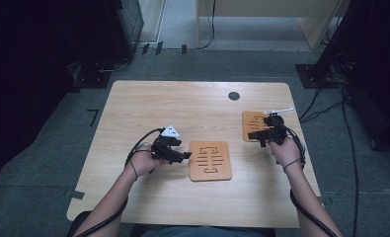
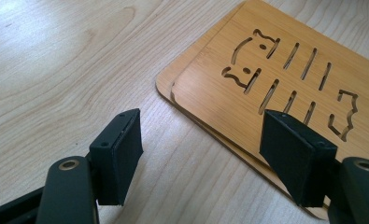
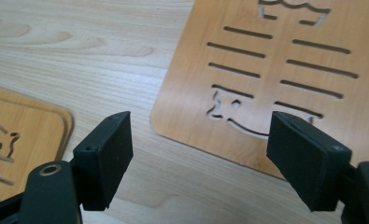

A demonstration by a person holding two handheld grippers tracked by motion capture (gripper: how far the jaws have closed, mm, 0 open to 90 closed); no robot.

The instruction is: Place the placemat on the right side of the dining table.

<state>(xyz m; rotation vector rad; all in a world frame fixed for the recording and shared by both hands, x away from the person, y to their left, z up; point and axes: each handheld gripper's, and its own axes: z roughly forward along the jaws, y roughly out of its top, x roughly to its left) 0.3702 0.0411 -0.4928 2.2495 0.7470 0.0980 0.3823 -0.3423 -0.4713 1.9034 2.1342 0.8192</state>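
I have two wooden trivets with fish-bone cutouts on the table point(image 1: 148, 103): a stack of two point(image 1: 210, 161) near the middle of the table, toward my side, and a single one point(image 1: 254, 124) off to the right, farther from me. My left gripper point(image 1: 182, 156) sits just left of the stack, jaws apart and gripping nothing; in the left gripper view the stack point(image 2: 285, 79) shows its two layers slightly offset at the rounded corner, and that corner lies between my left gripper's point(image 2: 210, 154) jaws, the right-hand jaw standing over the top board while the other is over bare table point(image 2: 70, 60). I cannot tell whether either jaw touches the wood. My right gripper point(image 1: 255, 135) is over the near edge of the single trivet, pointing left, and it too is released with nothing held. In the right gripper view the single trivet point(image 3: 266, 70) lies flat ahead of my right gripper point(image 3: 198, 149), its rounded corner between the spread jaws, and the stack point(image 3: 18, 126) shows at the left edge, well apart from it
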